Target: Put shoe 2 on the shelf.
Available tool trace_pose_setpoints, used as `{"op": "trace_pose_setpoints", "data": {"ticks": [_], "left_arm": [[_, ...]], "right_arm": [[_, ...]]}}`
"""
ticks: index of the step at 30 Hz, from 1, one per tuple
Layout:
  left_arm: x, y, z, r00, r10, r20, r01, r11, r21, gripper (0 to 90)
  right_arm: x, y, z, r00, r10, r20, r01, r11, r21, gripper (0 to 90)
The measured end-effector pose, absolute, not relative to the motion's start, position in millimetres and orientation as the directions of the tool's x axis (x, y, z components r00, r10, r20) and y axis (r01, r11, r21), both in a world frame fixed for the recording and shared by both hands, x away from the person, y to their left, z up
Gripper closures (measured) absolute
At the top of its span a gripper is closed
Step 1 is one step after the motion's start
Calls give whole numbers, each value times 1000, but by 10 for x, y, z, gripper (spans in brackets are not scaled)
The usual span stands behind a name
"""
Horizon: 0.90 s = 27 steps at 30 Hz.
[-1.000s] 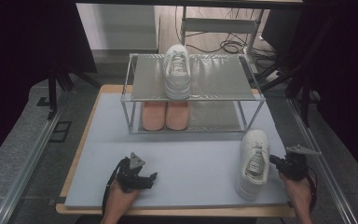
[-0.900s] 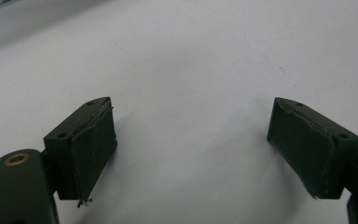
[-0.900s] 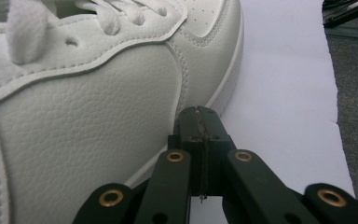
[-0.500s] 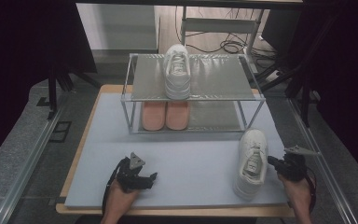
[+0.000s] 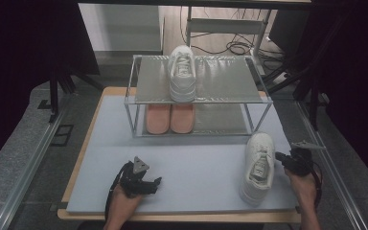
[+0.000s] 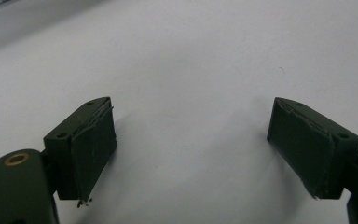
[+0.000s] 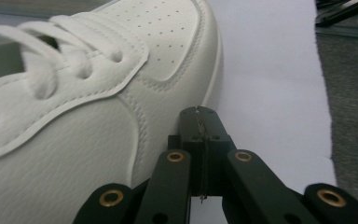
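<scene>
A white sneaker [image 5: 258, 165] lies on the pale grey mat [image 5: 191, 167] at the near right of the table, its toe pointing away from the person and its heel close to the mat's front edge. The right gripper [image 5: 283, 158] sits just beside the shoe's outer side, held by the right hand [image 5: 303, 184] that comes in from the bottom edge. In the right gripper view its two black jaws are pressed flat together with nothing between them, their joined tip [image 7: 199, 122] right up against the shoe's side [image 7: 98, 116] near the sole; whether it actually touches the leather cannot be told. The left gripper [image 5: 152, 184] rests low over the mat at the near left, well apart from the shoe, held by the left hand [image 5: 122, 206], with its grey three-cornered plate on top. In the left gripper view its jaws stand wide apart over bare mat [image 6: 191, 93], with nothing between the pads [image 6: 93, 149]. Farther back on the table stands a two-tier metal shoe rack [image 5: 134, 103]. A second white sneaker [image 5: 182, 72] sits on the top shelf, toe pointing away, roughly at the middle of the shelf. On the lower shelf, under it and a little to the left, a pair of salmon-pink shoes [image 5: 170, 118] lies side by side, touching each other.
</scene>
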<state>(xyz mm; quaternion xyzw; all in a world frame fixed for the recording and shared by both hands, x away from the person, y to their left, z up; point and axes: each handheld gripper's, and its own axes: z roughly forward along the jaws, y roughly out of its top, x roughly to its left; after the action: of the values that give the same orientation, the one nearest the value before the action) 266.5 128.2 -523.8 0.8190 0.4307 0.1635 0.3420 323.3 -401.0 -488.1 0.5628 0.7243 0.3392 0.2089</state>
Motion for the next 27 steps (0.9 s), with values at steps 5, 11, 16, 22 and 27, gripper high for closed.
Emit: {"op": "trace_pose_setpoints", "data": {"ticks": [5,11,16,22,27], "left_arm": [[2665,1282,-5239,575,818,-26,593,-395,702,152],[2666,1282,-5239,576,817,-27,593,-395,702,152],[2665,1282,-5239,575,818,-27,593,-395,702,152],[2665,1282,-5239,575,818,-27,593,-394,702,152],[2665,1282,-5239,575,817,-27,593,-394,702,152]], "right_arm": [[3173,-3988,-4889,-301,949,98,669,137,731,900],[3150,-3957,-4900,-315,943,111,666,136,733,900],[3137,-3824,-4908,-358,925,124,662,158,733,900],[3178,-3630,-4941,-410,904,122,660,201,723,900],[3199,-3529,-4947,-448,884,134,657,224,720,900]]}}
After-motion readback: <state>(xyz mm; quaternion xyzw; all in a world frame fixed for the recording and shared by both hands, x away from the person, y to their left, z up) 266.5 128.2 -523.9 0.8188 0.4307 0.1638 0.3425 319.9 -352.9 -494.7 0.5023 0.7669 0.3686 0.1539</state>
